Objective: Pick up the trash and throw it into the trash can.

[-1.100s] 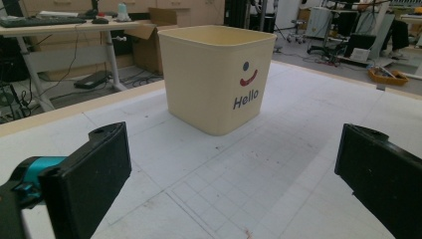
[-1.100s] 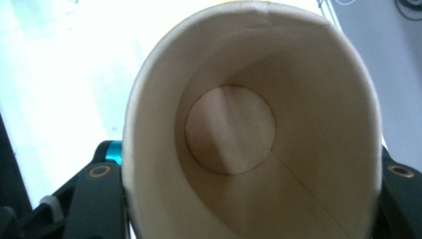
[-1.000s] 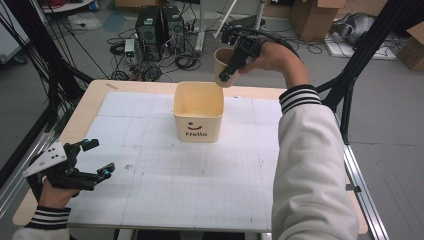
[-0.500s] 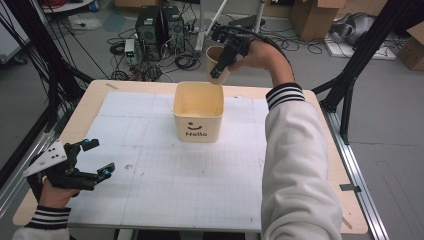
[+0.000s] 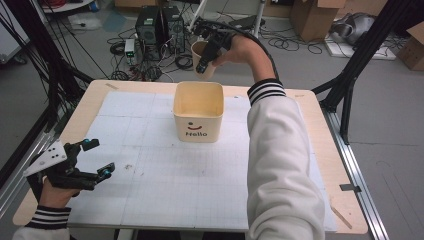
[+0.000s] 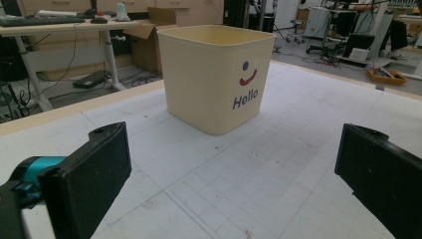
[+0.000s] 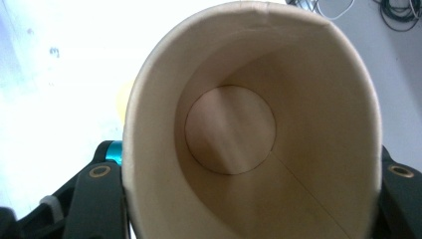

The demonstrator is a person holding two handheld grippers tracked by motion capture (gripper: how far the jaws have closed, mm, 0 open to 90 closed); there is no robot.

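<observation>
Paper cup (image 5: 201,56) grasped in your right tongs (image 5: 209,50), held in the air beyond the counter's (image 5: 150,190) far edge, behind the cream tub (image 5: 198,111) | left tongs (image 5: 92,160) released, empty, resting near-left | step: likely carrying the cup | next: a clear spot to set it.

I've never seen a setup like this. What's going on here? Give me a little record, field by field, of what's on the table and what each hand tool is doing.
Surface: wooden table covered by a white gridded mat
Main object: cream square plastic tub printed with a smiley and "Hello", upright near the far middle of the mat
Held object: tan paper cup, empty inside
Right gripper: shut on the paper cup, raised beyond the tub's far edge
Left gripper: open, holding nothing, at the table's near left edge
Background: computer tower, cables, cardboard boxes on the floor
</observation>
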